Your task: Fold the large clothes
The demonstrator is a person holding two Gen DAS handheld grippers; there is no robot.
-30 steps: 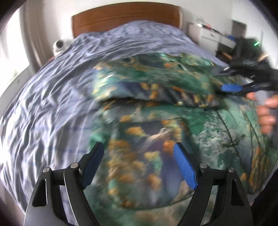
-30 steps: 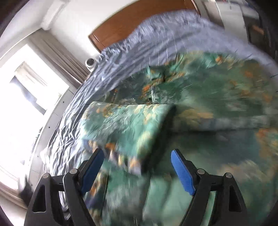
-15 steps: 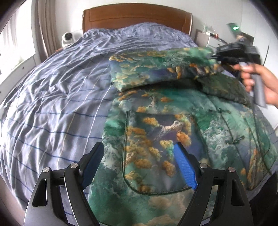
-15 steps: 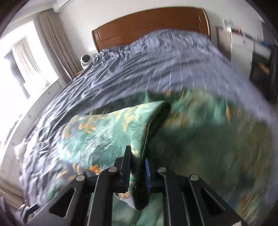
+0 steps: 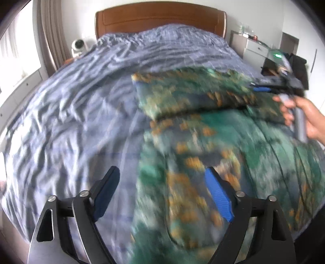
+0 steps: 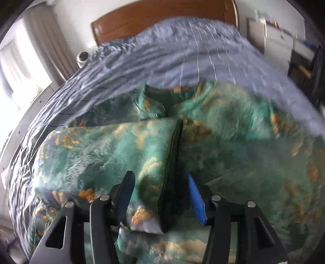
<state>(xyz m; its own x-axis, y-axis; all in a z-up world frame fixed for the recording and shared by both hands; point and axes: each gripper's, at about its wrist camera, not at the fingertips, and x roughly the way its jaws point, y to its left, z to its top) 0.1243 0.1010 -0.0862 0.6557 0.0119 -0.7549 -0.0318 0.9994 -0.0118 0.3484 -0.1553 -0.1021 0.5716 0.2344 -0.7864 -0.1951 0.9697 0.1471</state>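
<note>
Green patterned jacket (image 5: 233, 154) lies spread on the bed (image 5: 81, 113), near its foot. Left gripper (image 5: 162, 193) — jaws opening, nothing between them. Right gripper (image 6: 160, 195) — jaws opening around the folded sleeve (image 6: 113, 150); pads clear.

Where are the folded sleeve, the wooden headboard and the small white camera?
Folded sleeve (image 6: 113, 150), right wrist view, its top face.
Wooden headboard (image 5: 160, 19), left wrist view, panel centre.
Small white camera (image 5: 78, 45), left wrist view, its round body.

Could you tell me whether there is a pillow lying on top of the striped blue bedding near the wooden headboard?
No, the striped blue bedding runs uncovered up to the wooden headboard; only the green patterned garment lies on it, nearer the camera.
</note>
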